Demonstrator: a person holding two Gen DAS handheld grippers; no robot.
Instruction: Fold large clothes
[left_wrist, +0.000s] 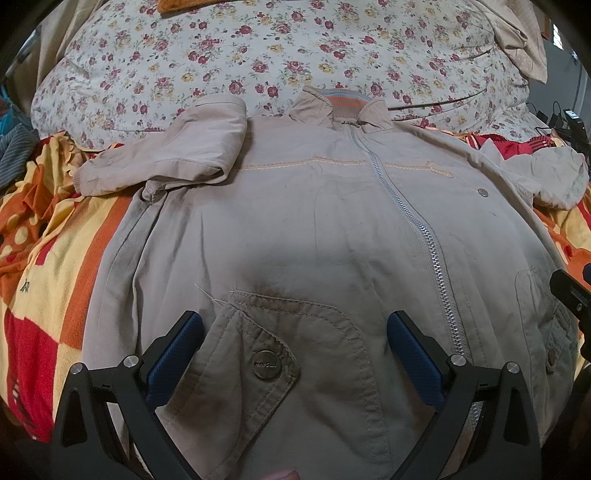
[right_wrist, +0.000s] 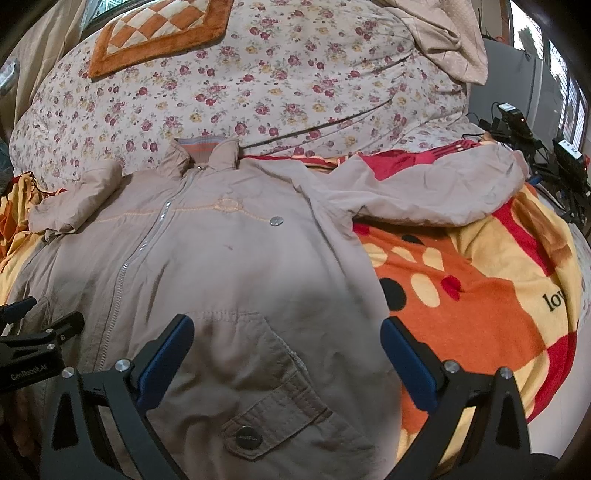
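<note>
Jacket (left_wrist: 295, 221) beneath both wide-open, empty claws (left_wrist: 295, 350) (right_wrist: 288, 354).

one beige jacket (left_wrist: 295, 221) (two snap pockets), two grippers, one floral quilt (left_wrist: 258, 55), one patterned blanket (right_wrist: 480, 295).

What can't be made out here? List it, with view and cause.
- Jacket hem: both views, cut off by the bottom edge and gripper frames.
- Left sleeve cuff: left wrist view, folded under itself.
- Blanket lettering: right wrist view, cut off at the right edge.
- Snap button engraving: too small.
</note>
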